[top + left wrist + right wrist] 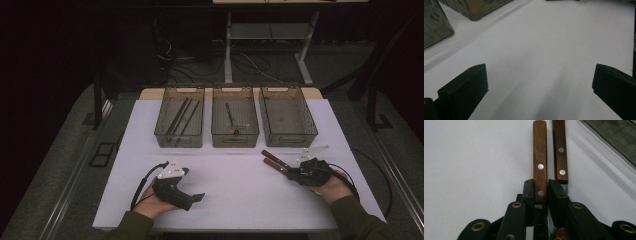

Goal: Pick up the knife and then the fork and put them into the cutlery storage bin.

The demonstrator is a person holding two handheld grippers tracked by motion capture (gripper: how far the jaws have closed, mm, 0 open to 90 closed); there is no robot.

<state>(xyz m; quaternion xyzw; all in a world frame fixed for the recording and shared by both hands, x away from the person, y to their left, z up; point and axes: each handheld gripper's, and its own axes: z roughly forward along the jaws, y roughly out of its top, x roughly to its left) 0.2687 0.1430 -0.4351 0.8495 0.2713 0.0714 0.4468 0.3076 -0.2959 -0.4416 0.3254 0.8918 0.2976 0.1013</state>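
So from where I'm sitting, the left gripper [187, 195] is just resting on the white table top [240, 195] down at the near left, with its black jaws standing wide apart and nothing between them. In the left gripper view I'm only seeing bare white surface ahead of it.

Over on the right, the right gripper [541, 191] is clamping a wooden-handled utensil with silver rivets [539, 160]. The jaws are pressing on the near end of that brown handle, and the handle is pointing away from the gripper, lying low over the table. A second wooden-handled utensil of the same kind [560, 152] is lying just beside it on the table, nearly parallel, outside the jaws. In the high view that pair is sitting at the right side of the table, in front of the bins.

Further back, three clear smoky plastic bins are sitting in a row: the left bin [165, 131] is holding a few long dark sticks, the middle bin [235, 141] is holding one long utensil, and I can't really tell what's in the right bin [310, 131].
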